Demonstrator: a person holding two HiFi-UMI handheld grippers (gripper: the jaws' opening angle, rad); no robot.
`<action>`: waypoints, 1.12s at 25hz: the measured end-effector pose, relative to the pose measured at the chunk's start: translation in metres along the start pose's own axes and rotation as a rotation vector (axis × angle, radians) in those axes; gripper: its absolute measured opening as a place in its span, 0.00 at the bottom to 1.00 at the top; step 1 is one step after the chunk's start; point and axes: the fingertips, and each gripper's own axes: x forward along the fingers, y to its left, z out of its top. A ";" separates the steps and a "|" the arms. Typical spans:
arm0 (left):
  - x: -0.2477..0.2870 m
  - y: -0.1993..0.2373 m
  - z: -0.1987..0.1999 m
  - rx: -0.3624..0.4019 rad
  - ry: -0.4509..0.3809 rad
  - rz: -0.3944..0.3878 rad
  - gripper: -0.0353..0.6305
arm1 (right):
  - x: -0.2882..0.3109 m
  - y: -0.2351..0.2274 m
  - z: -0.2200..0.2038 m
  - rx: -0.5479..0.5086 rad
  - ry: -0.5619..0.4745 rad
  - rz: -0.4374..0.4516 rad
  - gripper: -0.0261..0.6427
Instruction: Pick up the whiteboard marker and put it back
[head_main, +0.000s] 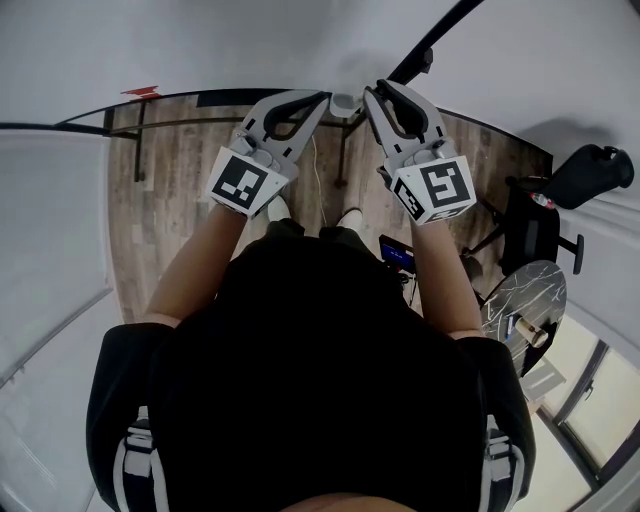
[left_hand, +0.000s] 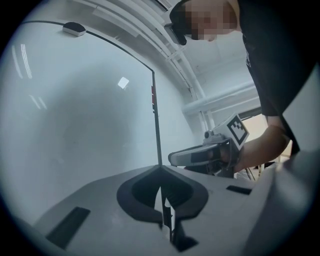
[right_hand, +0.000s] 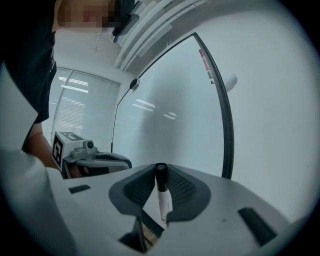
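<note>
Right gripper view: marker (right_hand: 161, 192) between jaws

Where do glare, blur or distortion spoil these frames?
Left gripper view: a bright glint and faint streaks on the whiteboard, dark vignette corners. Right gripper view: similar light streaks, whiteboard marker sharp. Head view: fisheye bends straight edges.
</note>
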 end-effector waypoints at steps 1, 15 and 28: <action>0.002 0.002 -0.004 0.001 0.000 -0.002 0.06 | 0.005 -0.003 -0.005 -0.005 0.002 -0.007 0.14; 0.015 0.021 -0.051 -0.056 0.017 0.006 0.06 | 0.065 -0.021 -0.113 -0.050 0.101 -0.035 0.15; 0.007 0.024 -0.070 -0.073 0.058 0.012 0.06 | 0.093 -0.016 -0.207 -0.164 0.275 0.009 0.15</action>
